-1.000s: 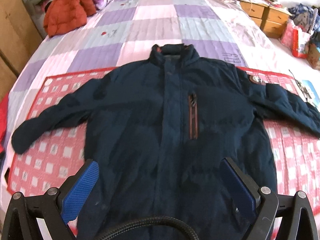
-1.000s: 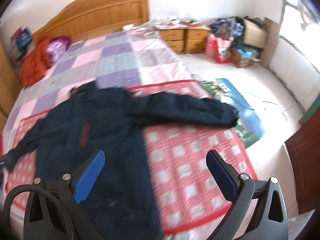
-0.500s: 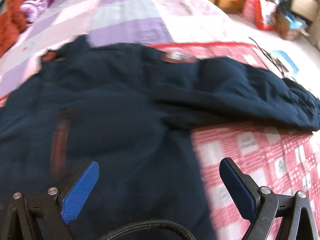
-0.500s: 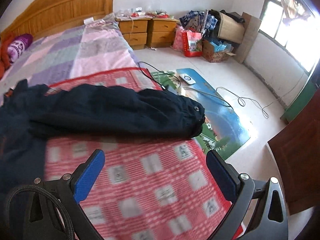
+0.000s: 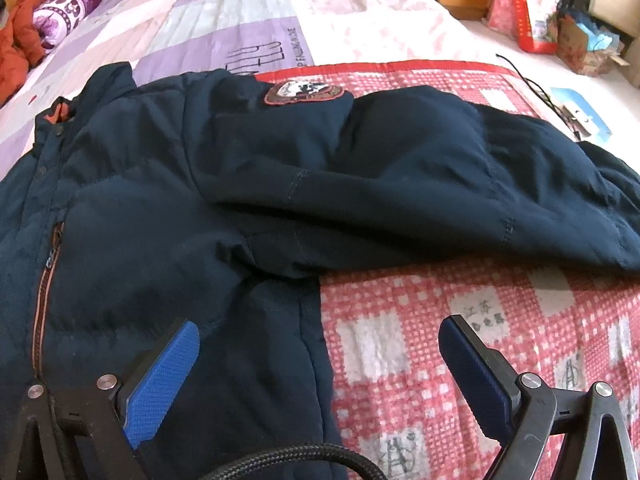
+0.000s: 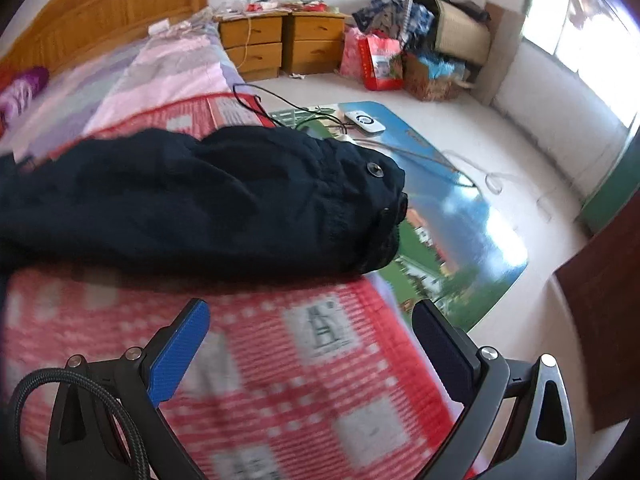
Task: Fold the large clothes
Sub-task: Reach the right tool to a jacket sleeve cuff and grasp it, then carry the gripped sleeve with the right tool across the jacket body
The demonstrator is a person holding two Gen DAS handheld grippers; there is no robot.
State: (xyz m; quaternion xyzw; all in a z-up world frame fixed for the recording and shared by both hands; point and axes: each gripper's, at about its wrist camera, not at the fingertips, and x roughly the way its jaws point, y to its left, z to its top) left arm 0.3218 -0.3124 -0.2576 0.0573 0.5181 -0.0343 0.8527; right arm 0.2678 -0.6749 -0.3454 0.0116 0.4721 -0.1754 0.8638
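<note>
Jacket (image 5: 168, 208) sleeve cuff (image 6: 384, 200) at blanket (image 6: 320, 344) edge, both grippers spread wide, empty.

A dark navy jacket (image 5: 168, 208) lies front-up on a red-and-white checked blanket (image 5: 500, 320), one sleeve (image 5: 460, 184) stretched toward the bed's edge, a round patch (image 5: 304, 92) near its shoulder. The left tool (image 5: 320, 356) hangs above the jacket's side seam, jaws spread wide, gripping nothing.
</note>
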